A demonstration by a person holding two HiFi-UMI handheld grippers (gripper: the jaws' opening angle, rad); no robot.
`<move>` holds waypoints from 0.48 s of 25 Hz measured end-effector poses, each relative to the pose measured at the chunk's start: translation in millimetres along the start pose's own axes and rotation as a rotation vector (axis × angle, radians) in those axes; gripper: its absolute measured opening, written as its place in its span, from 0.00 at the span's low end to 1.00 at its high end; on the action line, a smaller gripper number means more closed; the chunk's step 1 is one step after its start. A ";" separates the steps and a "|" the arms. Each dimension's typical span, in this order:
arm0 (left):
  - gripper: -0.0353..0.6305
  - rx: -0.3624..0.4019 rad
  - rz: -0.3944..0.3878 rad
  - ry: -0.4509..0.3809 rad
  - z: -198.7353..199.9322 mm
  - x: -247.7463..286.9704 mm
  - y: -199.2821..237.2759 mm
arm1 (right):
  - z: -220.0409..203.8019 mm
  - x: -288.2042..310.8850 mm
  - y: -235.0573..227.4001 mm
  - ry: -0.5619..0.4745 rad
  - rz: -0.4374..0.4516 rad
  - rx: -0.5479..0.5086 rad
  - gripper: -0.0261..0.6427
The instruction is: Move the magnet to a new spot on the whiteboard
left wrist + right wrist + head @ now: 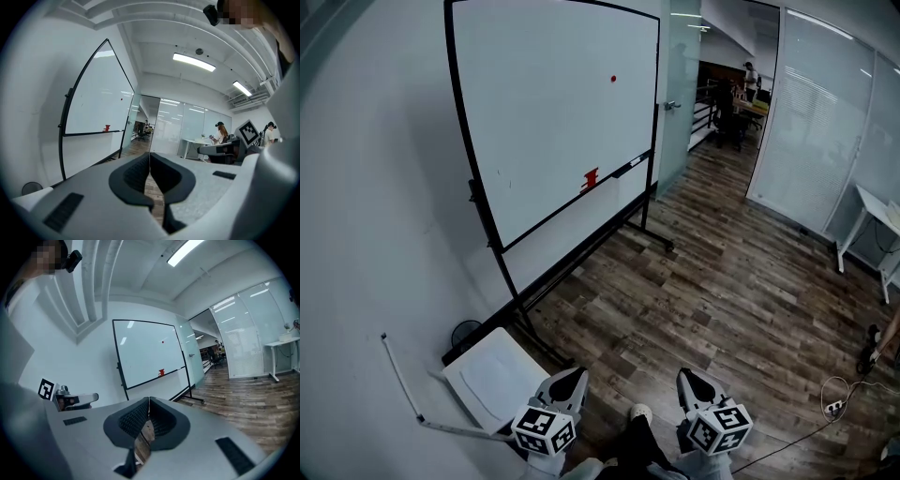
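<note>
The small round red magnet (612,78) sticks high on the right part of the whiteboard (544,112), which stands on a black wheeled frame. A red object (590,178) rests on the board's tray. The magnet also shows as a dot in the right gripper view (162,341) and faintly in the left gripper view (121,99). My left gripper (575,376) and right gripper (686,376) are low in the head view, far from the board, side by side. Both are shut with nothing between the jaws, as seen on the left gripper (149,157) and the right gripper (149,401).
A white chair (492,380) lies by the wall at lower left, close to my left gripper. Wood flooring runs toward a glass partition (816,112) and a white desk (874,208) at right. Cables and a power strip (834,405) lie at lower right. People sit far off.
</note>
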State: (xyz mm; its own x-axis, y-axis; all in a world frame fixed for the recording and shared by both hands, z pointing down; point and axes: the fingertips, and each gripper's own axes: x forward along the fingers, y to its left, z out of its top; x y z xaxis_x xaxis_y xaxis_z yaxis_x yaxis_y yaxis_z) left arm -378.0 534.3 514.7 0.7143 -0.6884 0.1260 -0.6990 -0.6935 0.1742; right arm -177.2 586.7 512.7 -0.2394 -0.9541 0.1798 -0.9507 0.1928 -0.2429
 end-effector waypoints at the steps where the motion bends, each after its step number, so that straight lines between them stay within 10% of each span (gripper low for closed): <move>1: 0.07 -0.006 0.006 -0.010 3.2 4.5 1.6 | 2.0 4.3 -3.6 0.001 0.005 -0.001 0.08; 12: 0.07 -0.015 0.039 -0.026 25.8 99.6 29.9 | 42.9 85.4 -68.2 -0.002 0.042 -0.015 0.08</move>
State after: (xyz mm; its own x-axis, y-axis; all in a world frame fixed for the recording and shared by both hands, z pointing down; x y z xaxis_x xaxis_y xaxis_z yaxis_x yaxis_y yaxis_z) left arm -328.6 439.5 507.3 0.6852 -0.7203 0.1077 -0.7257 -0.6629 0.1841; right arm -124.3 482.3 503.6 -0.2784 -0.9456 0.1684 -0.9428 0.2356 -0.2361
